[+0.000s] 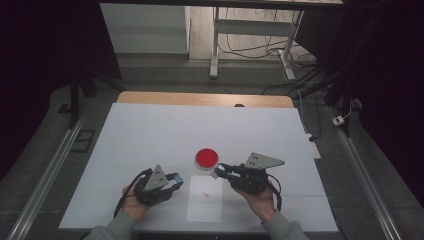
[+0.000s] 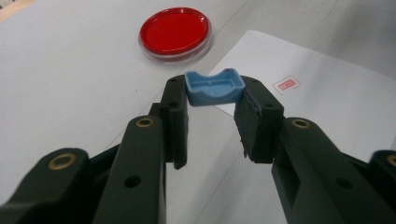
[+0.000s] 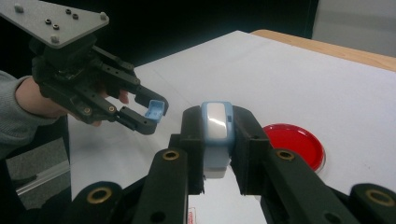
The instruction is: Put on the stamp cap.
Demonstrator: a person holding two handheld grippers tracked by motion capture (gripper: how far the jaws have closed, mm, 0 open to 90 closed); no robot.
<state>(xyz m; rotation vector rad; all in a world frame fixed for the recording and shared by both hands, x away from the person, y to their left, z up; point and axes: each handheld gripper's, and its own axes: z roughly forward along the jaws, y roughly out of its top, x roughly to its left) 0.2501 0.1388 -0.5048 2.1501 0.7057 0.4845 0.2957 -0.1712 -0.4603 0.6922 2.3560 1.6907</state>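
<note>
In the right gripper view, my right claw (image 3: 217, 140) rises from six o'clock and pinches a white stamp body with a blue rim (image 3: 215, 133) upright between its two black pads, pressed in from both sides. In the left gripper view, my left claw (image 2: 212, 107) pinches a small blue cap (image 2: 214, 87) at its very tips, the cap's hollow side facing up. Seen from the high view, my left hand (image 1: 132, 197) sits at about seven o'clock on the table and my right hand (image 1: 260, 197) at about five o'clock, the two claws turned toward each other with a gap between them. Between and just under them lies a white sheet of paper (image 1: 205, 200) at six o'clock, bearing a small red mark (image 1: 206, 194) near its upper part; in the left gripper view that mark reads as a small red-framed rectangle off at two o'clock from the cap. Farther out, just past the sheet's top edge toward twelve o'clock, a round red ink dish (image 1: 206, 158) rests flat on the white table cover (image 1: 150, 135), apart from both claws. Beyond it, the wooden table edge (image 1: 200, 99) shows at the far side.
</note>
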